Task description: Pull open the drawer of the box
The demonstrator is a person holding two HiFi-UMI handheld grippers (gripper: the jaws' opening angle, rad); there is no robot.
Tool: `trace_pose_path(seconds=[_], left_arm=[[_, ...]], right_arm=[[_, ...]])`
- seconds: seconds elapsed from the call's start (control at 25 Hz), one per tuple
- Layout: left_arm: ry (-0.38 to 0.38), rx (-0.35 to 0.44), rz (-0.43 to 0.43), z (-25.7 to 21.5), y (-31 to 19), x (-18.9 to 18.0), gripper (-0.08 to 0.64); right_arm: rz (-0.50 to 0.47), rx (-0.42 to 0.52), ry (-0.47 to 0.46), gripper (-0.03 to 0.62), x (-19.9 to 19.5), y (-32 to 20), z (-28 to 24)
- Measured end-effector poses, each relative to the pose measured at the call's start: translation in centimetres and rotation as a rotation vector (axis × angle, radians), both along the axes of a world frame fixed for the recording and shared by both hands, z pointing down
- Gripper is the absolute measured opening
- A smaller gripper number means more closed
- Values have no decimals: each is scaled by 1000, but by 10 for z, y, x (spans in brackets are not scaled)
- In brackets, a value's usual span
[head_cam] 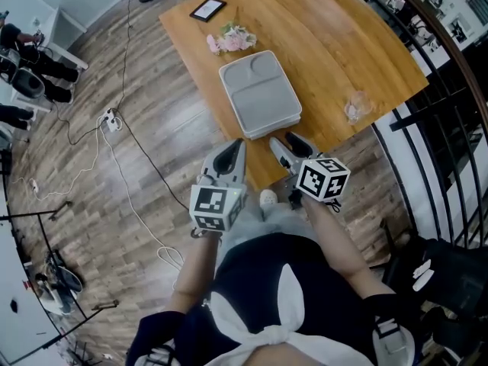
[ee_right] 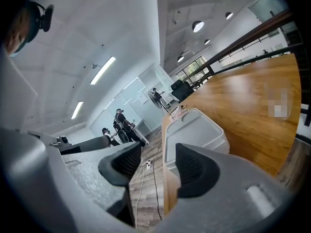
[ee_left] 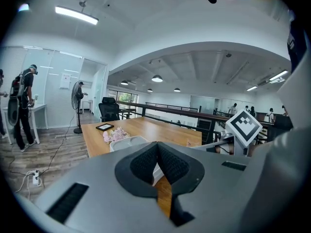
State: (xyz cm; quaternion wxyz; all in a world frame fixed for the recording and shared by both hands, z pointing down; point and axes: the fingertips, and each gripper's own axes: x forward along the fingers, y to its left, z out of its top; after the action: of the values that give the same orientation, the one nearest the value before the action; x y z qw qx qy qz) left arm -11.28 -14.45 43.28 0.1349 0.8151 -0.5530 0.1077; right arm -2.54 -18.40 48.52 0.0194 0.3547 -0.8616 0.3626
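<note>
A light grey box (head_cam: 259, 94) with a recessed lid lies near the front edge of the wooden table (head_cam: 328, 44). Its short front face (head_cam: 274, 126) points toward me and looks flush. My left gripper (head_cam: 238, 145) hovers just short of that face, left of it, jaws shut with nothing between them. My right gripper (head_cam: 288, 142) is beside it at the box's front right corner, open and empty. The left gripper view has the box (ee_left: 127, 141) just past the shut pads (ee_left: 146, 161). In the right gripper view, the box (ee_right: 194, 130) lies beyond the open right gripper (ee_right: 158, 166).
On the table beyond the box are pink flowers (head_cam: 232, 39) and a small black picture frame (head_cam: 207, 8). A clear crumpled wrapper (head_cam: 356, 107) lies right of the box. A black railing (head_cam: 450, 120) runs along the right. Cables (head_cam: 114, 120) trail over the wooden floor at left.
</note>
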Motion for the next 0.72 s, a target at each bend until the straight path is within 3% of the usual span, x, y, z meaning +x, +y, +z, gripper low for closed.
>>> trace_pose_path(seconds=[0.72], left_arm=[[-11, -102, 17, 37, -33, -5, 17]], right_arm=[[71, -313, -140, 221, -2, -32, 94]])
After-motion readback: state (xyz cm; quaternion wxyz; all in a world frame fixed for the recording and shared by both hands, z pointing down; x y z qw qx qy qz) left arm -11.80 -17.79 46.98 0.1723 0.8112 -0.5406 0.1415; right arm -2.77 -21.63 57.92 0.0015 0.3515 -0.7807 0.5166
